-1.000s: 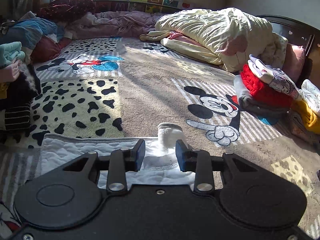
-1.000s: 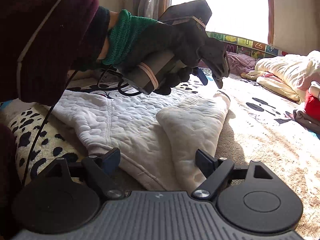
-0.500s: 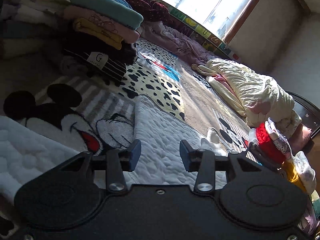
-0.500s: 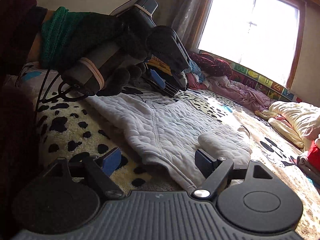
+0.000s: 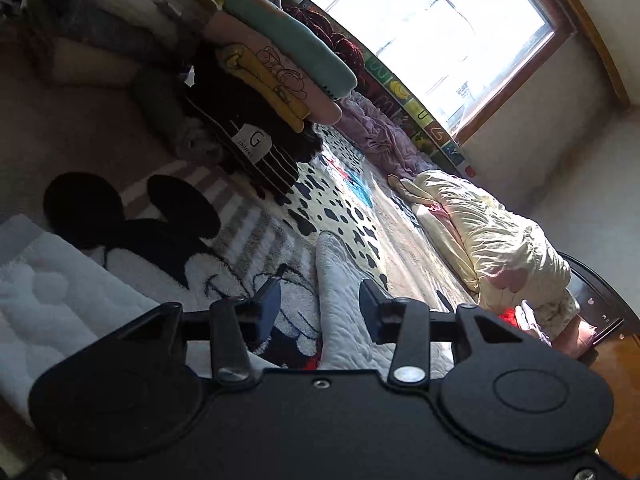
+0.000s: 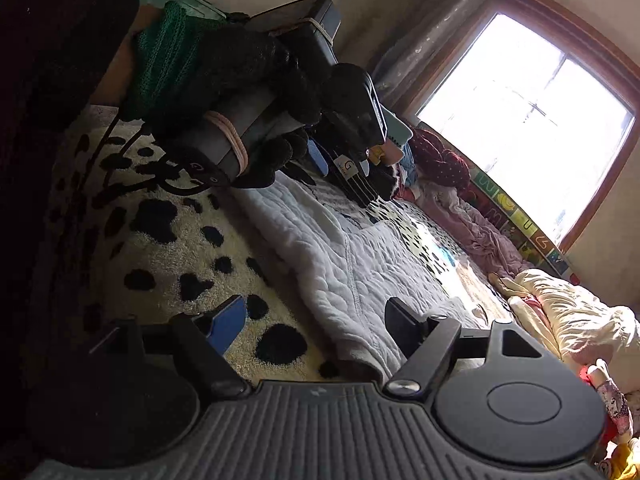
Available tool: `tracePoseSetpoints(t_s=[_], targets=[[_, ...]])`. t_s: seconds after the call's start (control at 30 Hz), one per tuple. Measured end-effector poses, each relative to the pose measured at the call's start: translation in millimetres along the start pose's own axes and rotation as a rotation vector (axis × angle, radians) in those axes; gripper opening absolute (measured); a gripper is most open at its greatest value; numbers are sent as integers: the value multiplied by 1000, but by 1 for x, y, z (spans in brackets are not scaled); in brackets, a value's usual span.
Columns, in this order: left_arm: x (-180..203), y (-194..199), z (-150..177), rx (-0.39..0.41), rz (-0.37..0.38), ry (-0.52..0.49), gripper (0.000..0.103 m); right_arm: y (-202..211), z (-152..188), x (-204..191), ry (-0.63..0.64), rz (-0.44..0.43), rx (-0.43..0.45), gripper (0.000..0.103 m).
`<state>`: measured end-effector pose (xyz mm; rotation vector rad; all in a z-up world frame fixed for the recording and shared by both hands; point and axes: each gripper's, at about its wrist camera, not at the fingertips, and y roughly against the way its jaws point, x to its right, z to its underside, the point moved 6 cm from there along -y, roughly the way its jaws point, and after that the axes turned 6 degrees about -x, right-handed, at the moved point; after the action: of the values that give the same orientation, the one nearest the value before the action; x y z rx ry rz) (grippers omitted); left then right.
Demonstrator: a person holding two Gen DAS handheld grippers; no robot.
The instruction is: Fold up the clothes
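A white quilted sweatshirt (image 6: 340,256) lies spread on the cartoon-print blanket (image 6: 160,264). In the left wrist view a strip of it (image 5: 340,320) runs away between the fingers of my left gripper (image 5: 320,300), which is open and hangs just above it with the pads clear of the cloth. Another part of the sweatshirt (image 5: 52,300) shows at the lower left. My right gripper (image 6: 316,320) is low at the hem, and its jaws are closing with the hem edge between them, not pressed. A gloved hand (image 6: 256,64) carries the left gripper over the far side.
A tall stack of folded clothes (image 5: 256,80) stands on the blanket beyond the sweatshirt. A crumpled cream duvet (image 5: 492,240) and purple bedding (image 5: 376,136) lie under the window. Loose clothes (image 6: 608,400) are piled at the right, by the dark bed frame (image 5: 592,292).
Both views have rolled and swung left, away from the folded sleeve. The left gripper now faces the folded stack, jaws a little wider. The right gripper's jaws have narrowed slightly at the hem.
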<state>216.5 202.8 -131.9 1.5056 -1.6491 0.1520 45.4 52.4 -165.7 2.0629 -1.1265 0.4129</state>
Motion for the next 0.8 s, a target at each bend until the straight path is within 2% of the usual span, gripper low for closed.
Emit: tracePoseSetpoints(t_s=[0.13,0.27,0.43,0.47,0.53,0.6,0.73,0.8], targets=[[-4,3,-6,-13,5,-16,41,-29,-28,-9,66,25,-25,75],[-3,4,-13,-5,17,-36,41,-58,-51,-16,153,37,-46,66],[-9,-3,-20,-14,32,-15,41,-81,-56,-20,237,28,-92,62],[-10,-6,-20,-23,33,-11,41,-83,-56,-21,251,23,-94,59],[-10,-11,-18,-44,35,-6,41,-89,-58,-22,257,-5,-113,47],[-8,-15,-17,-52,33,-8,41,-94,-59,-19,235,-33,-123,25],[-6,-6,-33,9,39,-13,41,-85,-66,10,65,-2,-33,19],[-11,-6,-37,18,40,15,41,-80,-62,36,-122,-27,-30,19]])
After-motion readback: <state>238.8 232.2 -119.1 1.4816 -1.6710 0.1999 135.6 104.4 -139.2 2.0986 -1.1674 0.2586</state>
